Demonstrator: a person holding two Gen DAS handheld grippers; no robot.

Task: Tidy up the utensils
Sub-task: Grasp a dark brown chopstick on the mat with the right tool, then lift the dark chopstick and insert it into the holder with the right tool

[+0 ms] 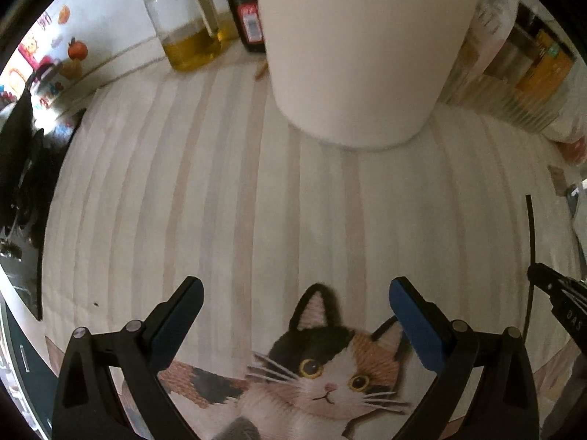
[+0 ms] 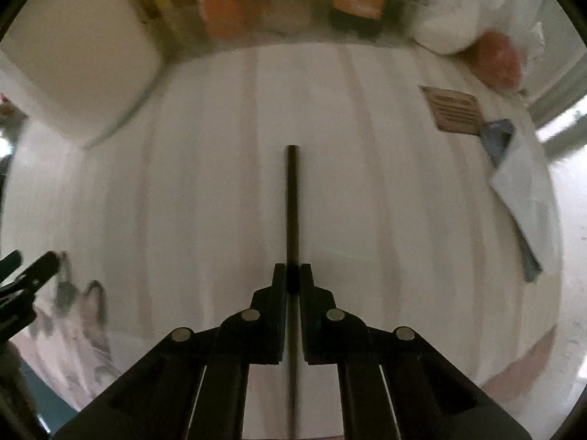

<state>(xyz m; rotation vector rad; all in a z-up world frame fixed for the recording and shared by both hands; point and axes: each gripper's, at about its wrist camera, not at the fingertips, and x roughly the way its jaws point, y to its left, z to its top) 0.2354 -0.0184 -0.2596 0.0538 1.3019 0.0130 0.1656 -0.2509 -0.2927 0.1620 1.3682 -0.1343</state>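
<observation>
Right hand-held gripper [image 2: 293,275] clenched on black chopstick [image 2: 292,201], low over striped bench [image 2: 220,183]; white holder [image 2: 80,73] at 10 o'clock, likely destination. Left hand-held gripper [image 1: 295,304] released, empty.

The mat [image 1: 256,190] is white with pale beige stripes and carries a calico cat print [image 1: 330,377] in black, orange and white with yellow eyes. The container [image 1: 359,55] is plain white. The chopstick [image 2: 292,212] is black. The left hand-held gripper [image 1: 296,304] is black with blue pads [image 1: 414,326]. The bottle [image 1: 190,33] holds yellow liquid. The dark bottle [image 1: 245,11] bears a red label.
</observation>
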